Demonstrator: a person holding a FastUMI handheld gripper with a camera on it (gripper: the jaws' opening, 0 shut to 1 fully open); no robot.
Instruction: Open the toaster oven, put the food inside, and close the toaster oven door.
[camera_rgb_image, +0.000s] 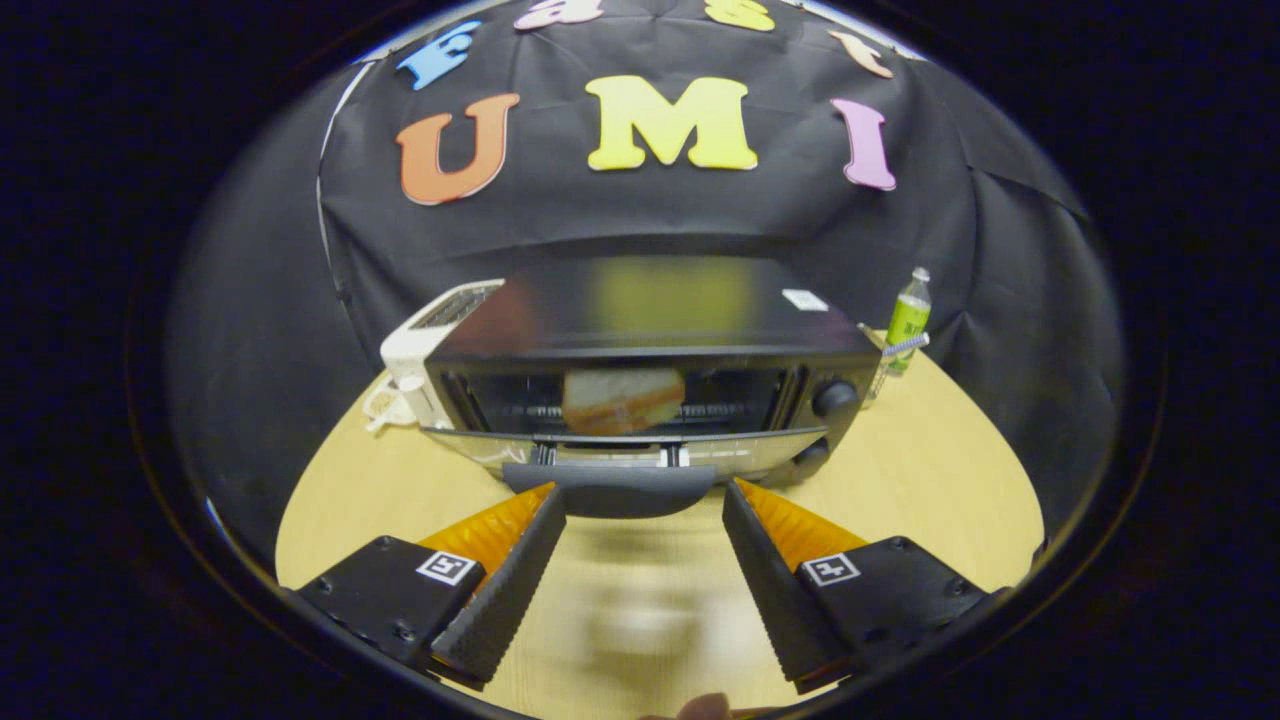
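Observation:
A black toaster oven (650, 320) stands on the wooden table (930, 480) just ahead of my fingers. Its door (620, 452) hangs open, folded down toward me, with the dark handle (610, 488) at its front edge. A slice of bread (623, 398) lies on the rack inside the oven. My gripper (640, 505) is open, its two fingertips flanking the ends of the door handle without pressing on it. Nothing is held between the fingers.
A white pop-up toaster (425, 340) stands left of the oven, its cord coiled beside it. A green-labelled bottle (905, 325) stands behind the oven's right corner. Two knobs (833, 398) sit on the oven's right panel. Black cloth walls close the booth behind.

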